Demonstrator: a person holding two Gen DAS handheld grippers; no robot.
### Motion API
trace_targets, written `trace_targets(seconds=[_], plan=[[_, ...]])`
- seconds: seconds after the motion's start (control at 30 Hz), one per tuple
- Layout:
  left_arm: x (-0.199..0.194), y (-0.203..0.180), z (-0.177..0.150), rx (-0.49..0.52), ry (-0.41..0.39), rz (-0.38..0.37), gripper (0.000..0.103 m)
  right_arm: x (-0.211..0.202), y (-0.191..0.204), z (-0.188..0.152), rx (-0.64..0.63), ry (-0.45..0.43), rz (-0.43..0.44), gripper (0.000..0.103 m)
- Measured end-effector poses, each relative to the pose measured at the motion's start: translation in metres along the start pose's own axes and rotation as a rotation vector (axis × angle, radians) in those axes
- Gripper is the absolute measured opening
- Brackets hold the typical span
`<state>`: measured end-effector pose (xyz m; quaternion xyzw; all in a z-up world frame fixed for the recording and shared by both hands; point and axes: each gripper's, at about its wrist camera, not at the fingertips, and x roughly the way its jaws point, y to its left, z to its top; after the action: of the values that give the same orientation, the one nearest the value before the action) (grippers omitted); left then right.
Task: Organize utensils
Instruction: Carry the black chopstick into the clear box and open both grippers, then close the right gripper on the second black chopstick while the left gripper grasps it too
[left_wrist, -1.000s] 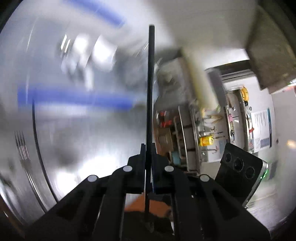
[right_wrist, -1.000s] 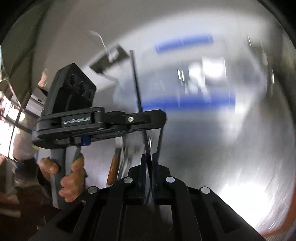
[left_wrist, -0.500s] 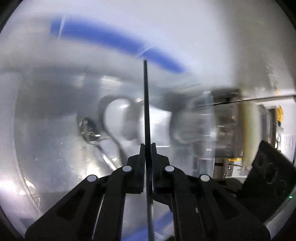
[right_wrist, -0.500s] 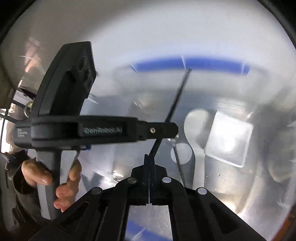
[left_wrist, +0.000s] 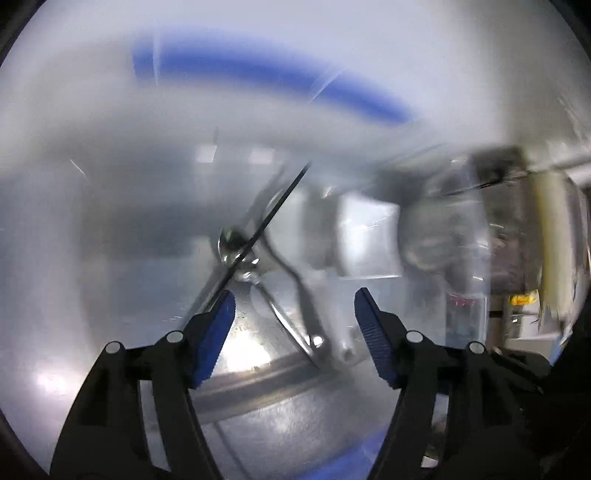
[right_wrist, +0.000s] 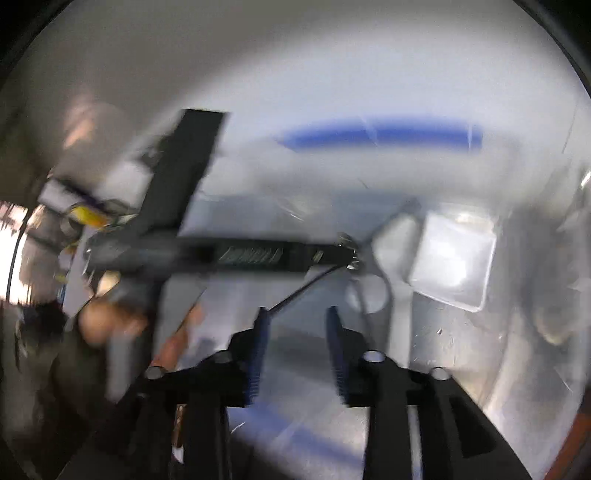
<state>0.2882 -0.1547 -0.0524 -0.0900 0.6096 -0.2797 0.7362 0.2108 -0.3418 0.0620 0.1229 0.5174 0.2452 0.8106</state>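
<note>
Both views blurry. Left gripper (left_wrist: 294, 308) fingers opening, wide apart — thin black rod (left_wrist: 264, 230) leans against the tip of its left-hand blue pad, slanting up and to the right, not pinched. Beyond the rod a spoon (left_wrist: 236, 245) and other metal utensils (left_wrist: 295, 291) lie in a clear bin (left_wrist: 369, 240) with shiny metal under it; bowl of the spoon sits right behind the rod. Blue stripe (left_wrist: 280, 79) curves across the top. Right gripper (right_wrist: 296, 334) fingers also opening, gap between the blue pads — a second black rod (right_wrist: 301, 290) touches the tip of the left-hand pad and runs up-right, pads not pressing it. In the right view the left gripper body (right_wrist: 221, 254) crosses the frame, a person's hand (right_wrist: 110, 321) below it at left. Clear square container (right_wrist: 450, 269) sits to the right, apart from the rod.
</note>
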Motion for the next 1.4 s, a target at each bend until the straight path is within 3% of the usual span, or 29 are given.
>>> trace_targets(seconds=[0.03,0.1,0.17,0.27,0.33,0.5,0.57,0.6,0.67,0.73,0.8,0.97,1.03,1.2,1.3,1.37,1.4], plan=[[-0.035,-0.01,-0.014,0.039,-0.095,-0.025,0.064,-0.022,0.027,-0.026,-0.071,-0.04,0.011,0.052],[-0.086,-0.017,-0.043,0.075,-0.223,-0.093,0.07,-0.035,0.067,-0.078,-0.161,-0.03,-0.016,0.054],[-0.138,-0.01,-0.087,0.065,-0.345,-0.199,0.089,-0.011,0.09,-0.119,-0.163,0.069,-0.048,0.054],[-0.173,0.009,-0.139,0.026,-0.443,-0.238,0.089,0.058,0.11,-0.194,-0.167,0.292,-0.179,0.054],[-0.176,0.024,-0.166,-0.016,-0.465,-0.21,0.09,0.089,0.111,-0.227,-0.126,0.386,-0.191,0.052],[-0.15,0.072,-0.207,-0.129,-0.331,-0.185,0.089,0.125,0.117,-0.263,-0.077,0.455,-0.256,0.05],[-0.13,0.085,-0.22,-0.172,-0.259,-0.188,0.089,0.131,0.12,-0.273,-0.067,0.462,-0.304,0.04],[-0.119,0.089,-0.226,-0.188,-0.22,-0.2,0.089,0.129,0.125,-0.273,-0.068,0.454,-0.308,0.027],[-0.106,0.093,-0.236,-0.197,-0.177,-0.219,0.089,0.132,0.125,-0.273,-0.033,0.435,-0.329,0.009],[-0.094,0.09,-0.247,-0.187,-0.138,-0.23,0.089,0.128,0.12,-0.274,0.032,0.411,-0.316,0.007],[-0.081,0.087,-0.254,-0.192,-0.097,-0.246,0.089,0.122,0.109,-0.272,0.103,0.396,-0.269,0.007],[-0.029,0.072,-0.269,-0.198,0.095,-0.313,0.089,0.091,0.088,-0.27,0.283,0.355,-0.093,0.007],[-0.011,0.064,-0.272,-0.19,0.146,-0.307,0.089,0.081,0.079,-0.262,0.346,0.333,-0.028,0.007],[0.021,0.048,-0.277,-0.21,0.222,-0.348,0.088,0.068,0.075,-0.266,0.403,0.317,0.053,0.007],[0.03,0.038,-0.278,-0.22,0.24,-0.383,0.068,0.066,0.074,-0.263,0.398,0.333,0.069,0.007],[0.036,0.034,-0.278,-0.254,0.253,-0.402,0.037,0.055,0.064,-0.255,0.396,0.336,0.081,0.007],[0.04,0.034,-0.279,-0.274,0.265,-0.402,0.029,0.055,0.064,-0.254,0.39,0.337,0.08,0.007]])
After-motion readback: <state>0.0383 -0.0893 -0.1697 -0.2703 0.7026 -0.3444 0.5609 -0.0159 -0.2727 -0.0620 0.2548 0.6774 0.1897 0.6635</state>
